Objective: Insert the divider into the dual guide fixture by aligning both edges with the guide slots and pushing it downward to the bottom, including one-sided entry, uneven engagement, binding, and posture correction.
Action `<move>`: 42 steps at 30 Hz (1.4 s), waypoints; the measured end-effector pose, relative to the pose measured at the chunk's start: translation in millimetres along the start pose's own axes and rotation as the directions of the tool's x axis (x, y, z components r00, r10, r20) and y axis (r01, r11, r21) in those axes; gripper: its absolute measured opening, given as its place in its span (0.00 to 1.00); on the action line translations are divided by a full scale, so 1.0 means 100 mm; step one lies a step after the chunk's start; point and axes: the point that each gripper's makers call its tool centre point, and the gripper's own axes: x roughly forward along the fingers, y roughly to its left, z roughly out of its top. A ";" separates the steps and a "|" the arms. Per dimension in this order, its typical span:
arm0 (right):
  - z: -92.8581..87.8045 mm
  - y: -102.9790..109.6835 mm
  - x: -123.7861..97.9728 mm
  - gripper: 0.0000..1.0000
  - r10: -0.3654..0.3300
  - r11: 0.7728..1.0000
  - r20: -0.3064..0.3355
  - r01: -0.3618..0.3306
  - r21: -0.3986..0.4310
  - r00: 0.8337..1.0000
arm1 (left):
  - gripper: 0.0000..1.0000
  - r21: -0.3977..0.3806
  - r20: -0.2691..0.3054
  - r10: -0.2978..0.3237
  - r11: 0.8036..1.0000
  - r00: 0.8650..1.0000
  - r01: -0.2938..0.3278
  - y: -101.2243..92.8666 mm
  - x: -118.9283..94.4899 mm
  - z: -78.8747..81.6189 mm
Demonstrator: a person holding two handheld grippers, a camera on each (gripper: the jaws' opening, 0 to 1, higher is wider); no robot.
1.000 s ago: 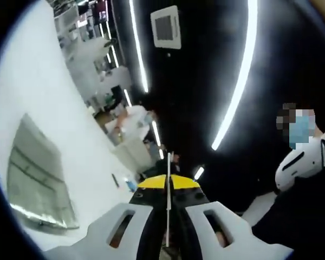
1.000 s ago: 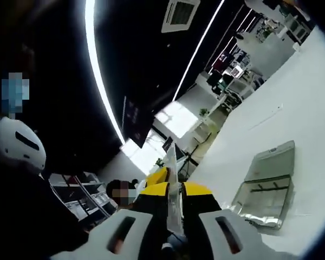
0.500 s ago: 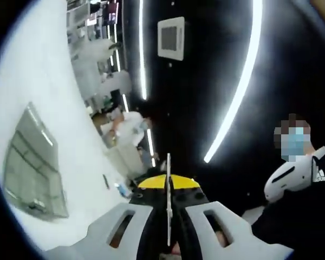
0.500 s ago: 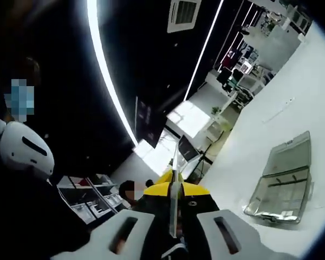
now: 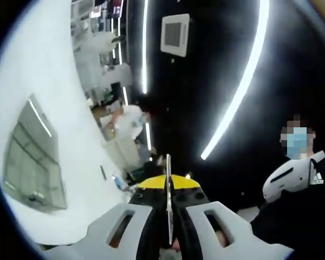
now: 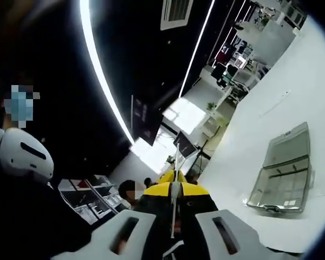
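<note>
Both grippers — left gripper [image 5: 168,216], right gripper [image 6: 174,216] — are pinching the thin divider [image 5: 168,189] edge-on between closed jaws, likely for level entry, with the clear fixture [image 6: 284,170] lying at three o'clock on the white table [image 6: 292,103].

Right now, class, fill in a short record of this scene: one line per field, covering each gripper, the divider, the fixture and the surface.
left gripper: shut on divider
right gripper: shut on divider
divider: thin plate seen edge-on between the jaws in both views, held up in the air
fixture: clear box lying on the white table, apart from the divider
table: white, mostly bare
task stage: divider not yet in the guide slots
</note>
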 end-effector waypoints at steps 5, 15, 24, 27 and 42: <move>-0.02 0.00 0.01 0.00 -0.014 1.000 0.000 0.014 0.004 1.000 | 0.00 -0.009 -0.042 -0.001 1.000 0.999 0.000 0.01 -0.01 0.02; 0.03 -0.01 0.12 0.00 -0.044 0.999 0.027 0.044 -0.001 0.999 | 0.00 0.053 -0.014 -0.032 0.998 0.999 0.032 -0.01 0.00 0.12; 0.15 -0.13 0.20 0.00 -0.094 0.995 0.047 0.095 -0.014 0.994 | 0.15 0.145 -0.025 -0.011 0.989 1.000 0.014 0.05 -0.01 0.27; 0.22 -0.17 0.21 0.00 -0.106 0.994 0.067 0.107 -0.006 0.992 | 0.19 0.200 -0.030 0.017 0.980 0.999 -0.010 0.11 -0.01 0.33; 0.38 -0.48 0.34 0.00 -0.214 0.976 0.085 0.217 -0.027 0.973 | 0.30 0.345 -0.060 0.099 0.936 0.993 -0.072 0.30 -0.08 0.51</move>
